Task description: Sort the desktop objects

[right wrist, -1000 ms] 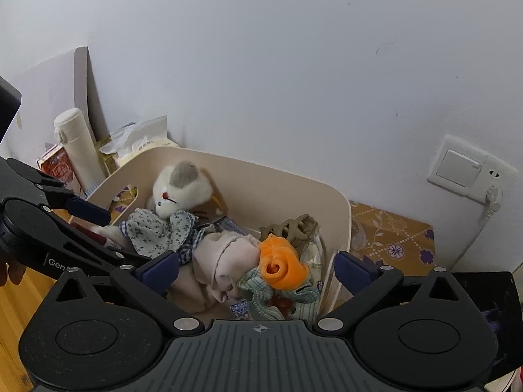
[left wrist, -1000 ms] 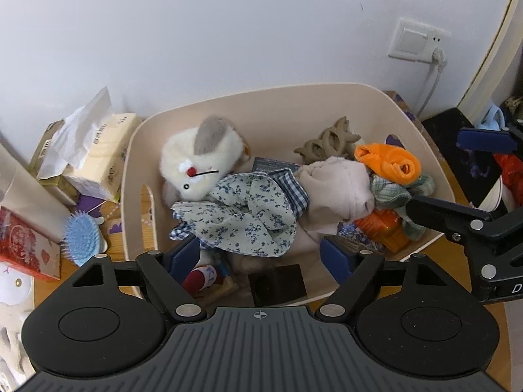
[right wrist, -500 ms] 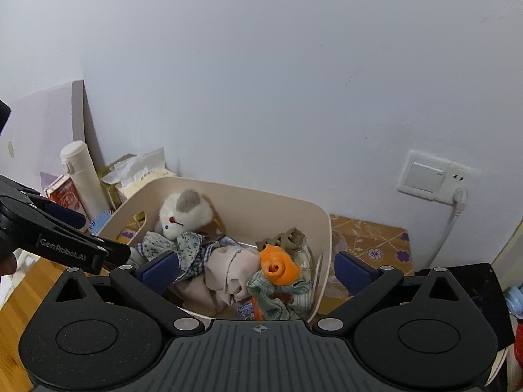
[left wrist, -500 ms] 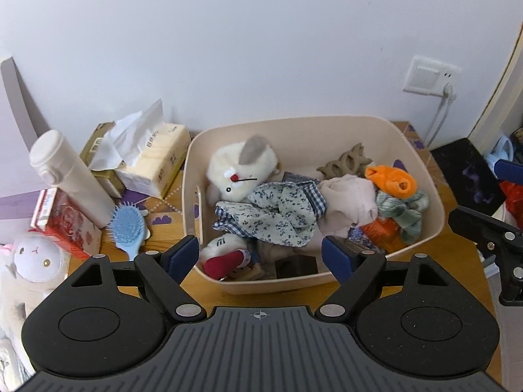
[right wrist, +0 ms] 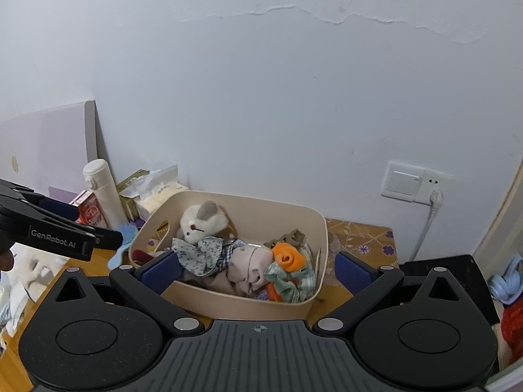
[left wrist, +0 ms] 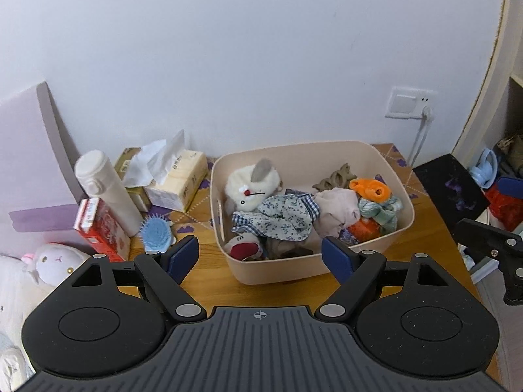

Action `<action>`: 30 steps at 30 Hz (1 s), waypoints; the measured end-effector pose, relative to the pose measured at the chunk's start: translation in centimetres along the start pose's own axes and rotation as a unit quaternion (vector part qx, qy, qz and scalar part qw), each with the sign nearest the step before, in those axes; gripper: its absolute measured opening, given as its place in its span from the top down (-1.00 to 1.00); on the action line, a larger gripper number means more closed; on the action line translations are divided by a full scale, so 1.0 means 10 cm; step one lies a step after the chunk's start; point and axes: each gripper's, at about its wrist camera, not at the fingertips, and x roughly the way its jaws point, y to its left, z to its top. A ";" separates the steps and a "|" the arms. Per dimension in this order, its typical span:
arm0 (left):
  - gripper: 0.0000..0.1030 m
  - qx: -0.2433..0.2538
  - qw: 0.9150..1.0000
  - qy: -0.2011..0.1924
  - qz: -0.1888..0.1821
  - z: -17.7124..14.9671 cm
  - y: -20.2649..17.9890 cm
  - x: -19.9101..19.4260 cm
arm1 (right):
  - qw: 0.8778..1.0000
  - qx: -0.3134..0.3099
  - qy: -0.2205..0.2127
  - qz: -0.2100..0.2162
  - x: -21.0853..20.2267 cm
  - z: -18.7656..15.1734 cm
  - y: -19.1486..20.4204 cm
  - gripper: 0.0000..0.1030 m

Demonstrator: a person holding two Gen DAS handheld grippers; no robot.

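A beige plastic bin (left wrist: 397,235) (right wrist: 228,300) stands on the wooden desk near the wall. It holds a white plush toy (left wrist: 251,184) (right wrist: 201,220), a floral cloth (left wrist: 281,219) (right wrist: 199,254), a pink cloth (left wrist: 336,210), an orange sock roll (left wrist: 369,189) (right wrist: 287,258), a green scrunchie (left wrist: 380,212) and a brown hair claw (left wrist: 336,176). My left gripper (left wrist: 260,256) is open and empty, above and in front of the bin. My right gripper (right wrist: 258,269) is open and empty, also back from the bin.
Left of the bin are a blue hairbrush (left wrist: 157,233), a white flask (left wrist: 106,189), a red box (left wrist: 101,228), tissue packs (left wrist: 170,176) and a white plush (left wrist: 55,259). A black pad (left wrist: 452,189) lies at the right. A wall socket (left wrist: 410,103) has a cable.
Both grippers have pulled up and back from the bin, so it looks smaller and more of the desk shows. Both stayed open and empty.
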 end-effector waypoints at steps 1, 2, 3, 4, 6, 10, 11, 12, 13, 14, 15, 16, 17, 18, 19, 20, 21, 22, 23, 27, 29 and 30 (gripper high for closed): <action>-0.62 0.000 1.000 -0.003 -0.001 -0.02 0.01 -0.06 | 1.000 0.001 -0.001 -0.003 -0.06 -0.01 0.03 -1.00; -0.62 -0.001 1.000 -0.004 -0.002 -0.04 0.03 -0.12 | 1.000 0.002 -0.003 -0.005 -0.12 -0.02 0.04 -1.00; -0.62 -0.001 1.000 -0.003 -0.004 -0.07 0.05 -0.16 | 1.000 0.004 -0.005 -0.007 -0.18 -0.03 0.07 -1.00; -0.62 -0.002 1.000 -0.004 -0.005 -0.10 0.07 -0.21 | 1.000 0.005 -0.006 -0.009 -0.25 -0.05 0.09 -1.00; -0.62 -0.004 1.000 -0.008 -0.003 -0.16 0.12 -0.29 | 1.000 0.005 -0.008 -0.018 -0.34 -0.07 0.14 -1.00; -0.62 -0.009 1.000 -0.011 -0.003 -0.30 0.21 -0.47 | 0.999 0.012 -0.012 -0.032 -0.54 -0.13 0.22 -1.00; -0.62 -0.007 1.000 -0.011 -0.002 -0.33 0.22 -0.52 | 0.999 0.014 -0.013 -0.034 -0.58 -0.14 0.24 -1.00; -0.62 -0.004 1.000 -0.012 -0.002 -0.37 0.23 -0.56 | 0.999 0.017 -0.014 -0.037 -0.63 -0.16 0.26 -1.00; -0.62 -0.001 1.000 -0.013 -0.002 -0.40 0.24 -0.61 | 0.999 0.019 -0.016 -0.039 -0.69 -0.18 0.28 -1.00; -0.62 0.001 1.000 -0.016 -0.003 -0.44 0.25 -0.65 | 0.999 0.021 -0.018 -0.041 -0.76 -0.20 0.30 -1.00; -0.62 0.002 1.000 -0.019 -0.003 -0.47 0.26 -0.70 | 0.999 0.021 -0.021 -0.043 -0.81 -0.22 0.32 -1.00; -0.62 0.002 1.000 -0.021 -0.004 -0.49 0.27 -0.74 | 0.998 0.021 -0.023 -0.047 -0.86 -0.24 0.34 -1.00; -0.62 0.002 1.000 -0.023 -0.006 -0.53 0.28 -0.79 | 0.998 0.020 -0.025 -0.052 -0.92 -0.27 0.36 -1.00; -0.62 0.002 1.000 -0.025 -0.008 -0.56 0.29 -0.83 | 0.998 0.019 -0.026 -0.055 -0.97 -0.29 0.38 -1.00; -0.62 0.003 1.000 -0.026 -0.009 -0.58 0.30 -0.86 | 0.998 0.020 -0.028 -0.059 -1.03 -0.32 0.41 -1.00; -0.62 0.004 1.000 -0.027 -0.010 -0.61 0.31 -0.91 | 0.997 0.023 -0.029 -0.062 -1.08 -0.34 0.43 -1.00; -0.62 0.006 1.000 -0.028 -0.010 -0.64 0.32 -0.95 | 0.997 0.025 -0.030 -0.063 -1.12 -0.35 0.44 -1.00; -0.62 0.008 0.999 -0.030 -0.009 -0.67 0.32 -0.99 | 0.997 0.028 -0.032 -0.065 -1.18 -0.38 0.46 -1.00; -0.62 0.009 0.999 -0.032 -0.009 -0.70 0.32 -1.03 | 0.997 0.029 -0.034 -0.066 -1.23 -0.40 0.49 -1.00; -0.62 -0.009 0.999 -0.046 -0.013 -0.78 0.37 -1.24 | 0.996 0.034 -0.036 -0.071 -1.39 -0.47 0.56 -1.00; -0.62 -0.015 0.998 -0.052 -0.014 -0.80 0.38 -1.36 | 0.996 0.040 -0.036 -0.076 -1.45 -0.51 0.58 -1.00; -0.62 -0.016 0.998 -0.056 -0.016 -0.82 0.39 -1.43 | 0.996 0.042 -0.037 -0.076 -1.48 -0.53 0.59 -1.00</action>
